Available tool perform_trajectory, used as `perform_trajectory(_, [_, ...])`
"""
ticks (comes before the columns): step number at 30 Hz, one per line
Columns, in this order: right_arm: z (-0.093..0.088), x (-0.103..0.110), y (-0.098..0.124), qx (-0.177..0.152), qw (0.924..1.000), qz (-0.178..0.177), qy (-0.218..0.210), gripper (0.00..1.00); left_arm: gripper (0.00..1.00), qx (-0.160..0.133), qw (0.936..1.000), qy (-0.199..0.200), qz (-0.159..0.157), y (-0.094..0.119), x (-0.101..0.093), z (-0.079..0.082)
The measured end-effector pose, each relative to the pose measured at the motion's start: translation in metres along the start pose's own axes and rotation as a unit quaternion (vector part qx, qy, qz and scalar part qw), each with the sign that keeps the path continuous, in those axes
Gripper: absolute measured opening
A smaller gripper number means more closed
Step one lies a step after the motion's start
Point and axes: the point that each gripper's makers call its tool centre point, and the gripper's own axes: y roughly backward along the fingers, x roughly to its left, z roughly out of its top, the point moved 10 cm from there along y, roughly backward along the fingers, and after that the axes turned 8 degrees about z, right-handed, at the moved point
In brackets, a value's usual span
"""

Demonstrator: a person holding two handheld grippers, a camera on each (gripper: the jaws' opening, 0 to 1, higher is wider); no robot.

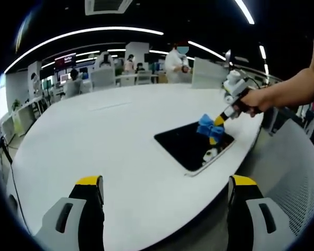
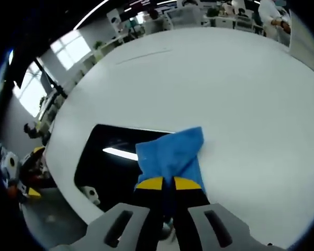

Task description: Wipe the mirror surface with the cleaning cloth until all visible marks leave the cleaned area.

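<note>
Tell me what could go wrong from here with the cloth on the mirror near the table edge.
1. The mirror lies close to the table edge, so a hard wipe might push it off.
2. The right gripper pinches just one end of the blue cloth; it could slip out.
3. The left gripper hangs open, away from the mirror, so nothing steadies it.
</note>
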Motion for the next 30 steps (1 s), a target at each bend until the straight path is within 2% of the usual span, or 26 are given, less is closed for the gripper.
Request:
perform_trajectory(2, [-0.001, -0.002, 0.0, -0.006, 0.9999, 0.006, -0.012, 0.0, 0.99, 0.001, 1.0, -0.001, -0.001, 0.0, 0.0, 0.0])
perform_trajectory(12, [-0.002, 0.003, 0.001, -0.01, 0.9999, -0.003, -0.009, 0.0, 0.99, 0.004, 1.0, -0.003, -0.004, -0.001, 0.0, 0.0])
perform_trajectory(21, [-0.011, 0.007, 0.004, -0.009, 0.9998, -0.007, -0.014, 0.0, 0.99, 0.001, 1.0, 0.001, -0.004, -0.002, 0.0, 0.0])
perform_trajectory(25, [-0.017, 0.011, 0.006, -0.008, 0.9999, -0.008, -0.002, 0.01, 0.99, 0.0, 1.0, 0.001, -0.003, -0.002, 0.0, 0.0])
perform_trajectory(28, [-0.021, 0.011, 0.008, -0.015, 0.9994, -0.008, -0.03, 0.01, 0.99, -0.001, 1.0, 0.002, -0.001, -0.001, 0.0, 0.0])
perform_trajectory(30, [-0.023, 0.011, 0.01, -0.014, 0.9993, -0.008, -0.033, 0.01, 0.99, 0.0, 1.0, 0.001, -0.002, -0.001, 0.0, 0.0])
